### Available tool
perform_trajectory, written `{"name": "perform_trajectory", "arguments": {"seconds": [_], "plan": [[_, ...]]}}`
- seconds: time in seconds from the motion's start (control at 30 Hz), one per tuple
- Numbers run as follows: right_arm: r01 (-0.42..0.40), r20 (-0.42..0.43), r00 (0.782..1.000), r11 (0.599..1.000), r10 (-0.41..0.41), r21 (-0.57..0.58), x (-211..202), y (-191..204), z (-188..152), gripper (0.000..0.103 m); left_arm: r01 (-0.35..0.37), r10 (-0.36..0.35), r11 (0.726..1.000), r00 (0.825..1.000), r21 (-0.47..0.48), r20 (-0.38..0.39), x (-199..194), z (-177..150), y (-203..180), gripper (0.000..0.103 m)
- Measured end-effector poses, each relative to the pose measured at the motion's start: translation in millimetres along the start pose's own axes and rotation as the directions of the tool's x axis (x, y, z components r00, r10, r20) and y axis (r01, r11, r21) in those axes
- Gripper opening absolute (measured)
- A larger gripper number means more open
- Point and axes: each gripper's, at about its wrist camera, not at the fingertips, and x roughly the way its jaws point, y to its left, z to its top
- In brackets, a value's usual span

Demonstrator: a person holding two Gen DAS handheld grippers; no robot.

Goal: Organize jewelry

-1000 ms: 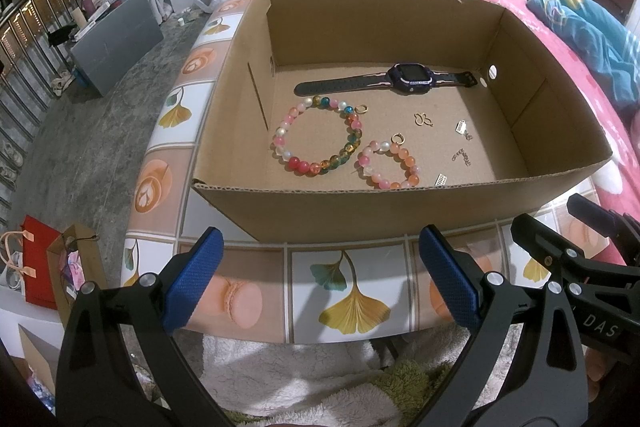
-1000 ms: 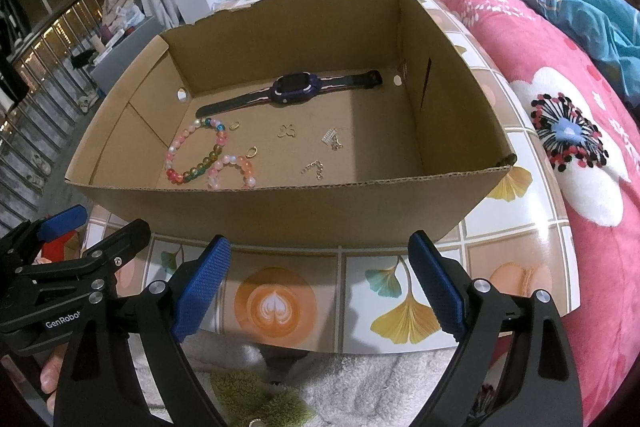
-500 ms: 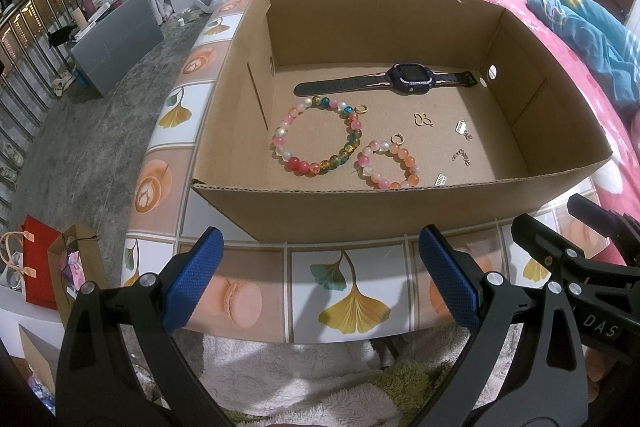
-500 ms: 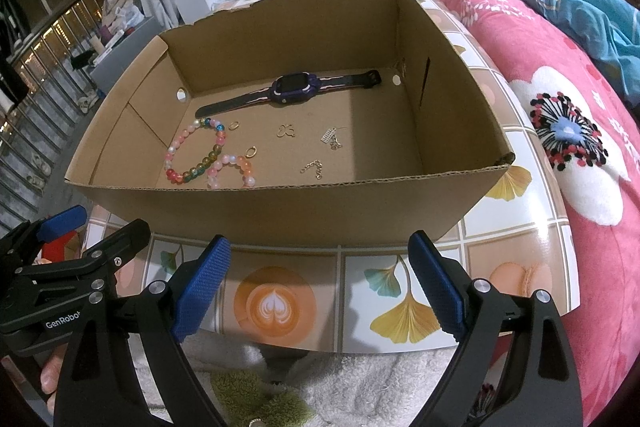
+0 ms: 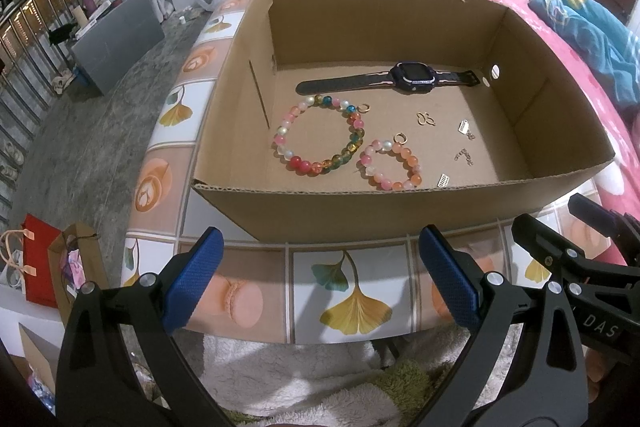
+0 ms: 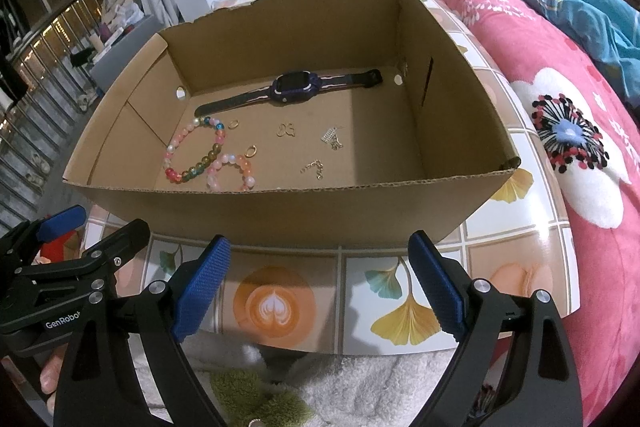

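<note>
Both grippers, left (image 5: 320,269) and right (image 6: 318,277), hang short of the box (image 5: 400,211) with jaws spread wide and empty, probably so either can reach over the near wall. The jewelry lies loose on the corrugated cardboard floor: a dark rubbery watch (image 5: 412,78) stretched flat at 12 o'clock, a big ring of glossy mixed-colour beads (image 5: 320,139) at 9, a smaller pink-orange bead bracelet (image 5: 392,165) at 6, and tiny metal charms (image 5: 464,131) at 3. The box sits on a glossy tile-print surface (image 5: 352,291).
</note>
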Motion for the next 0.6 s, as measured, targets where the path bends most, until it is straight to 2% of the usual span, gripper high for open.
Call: {"name": "perform_trajectory", "arguments": {"seconds": [0.6], "plan": [[0.0, -0.002, 1.0, 1.0, 0.0, -0.001, -0.2, 0.5, 2.7, 0.088, 0.0, 0.0, 1.0, 1.0, -0.003, 0.0, -0.4, -0.5, 3.1, 0.094]]}}
